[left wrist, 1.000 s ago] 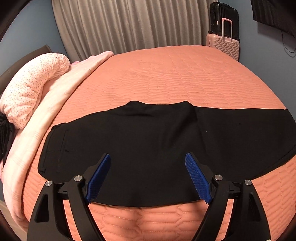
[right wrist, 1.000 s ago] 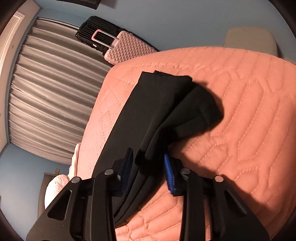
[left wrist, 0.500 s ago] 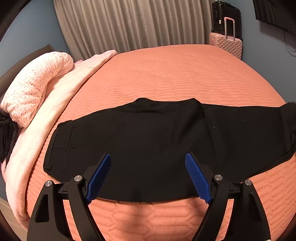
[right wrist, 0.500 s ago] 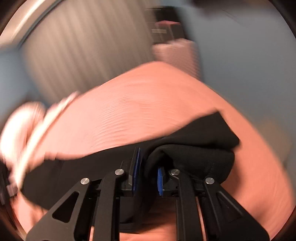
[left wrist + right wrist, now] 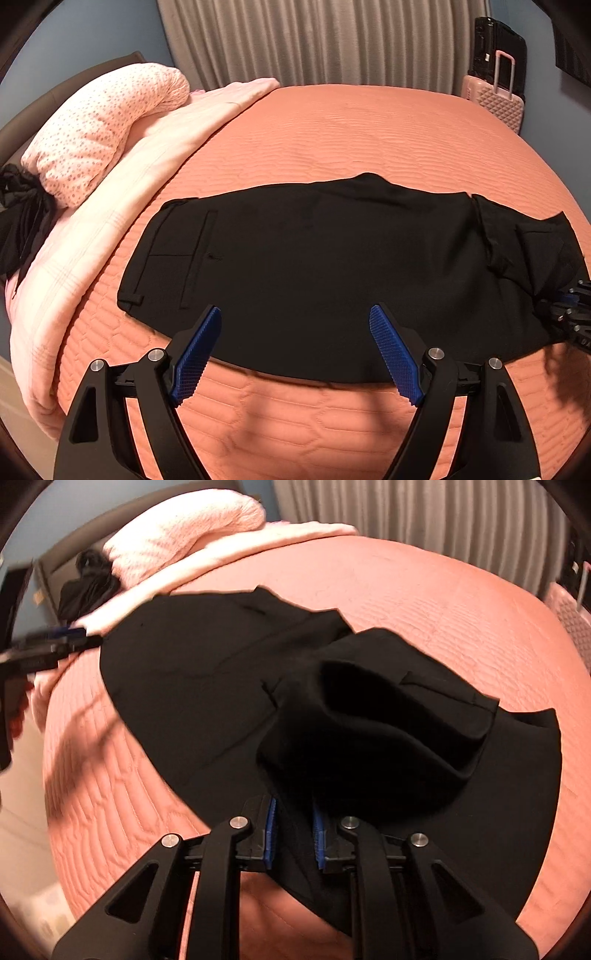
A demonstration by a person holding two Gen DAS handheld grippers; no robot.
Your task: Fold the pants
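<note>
Since a second ago, the left wrist view shows the black fabric pants shorter on the 3 o'clock side: the leg that ran off the picture edge is now doubled back, with a bunched hem end sitting on top near 3 o'clock. Waistband and pocket seams lie flat toward 9 o'clock on the salmon quilted bed cover. The left claw is spread wide with nothing in it, hovering just over the near edge of the pants, much the same as before. You can just catch the right claw at the 3 o'clock edge, touching the folded cloth. Spotted pink pillow and pale pink blanket sit off at 10 o'clock, pink hard-shell suitcase at 2 o'clock.

Right wrist view next: half a second back this one was all blur mid-swing, and now it's settled. The right claw is closed narrow on a pinch of the pants, and the carried leg end makes a puffy loop just ahead of it toward 1 o'clock, not pressed flat. The left claw shows at 9 o'clock.

My guess on progress: lengthwise fold looks done, first crosswise fold is maybe halfway. Still left is to lay the hem down, let go, smooth it, and probably fold once more.
</note>
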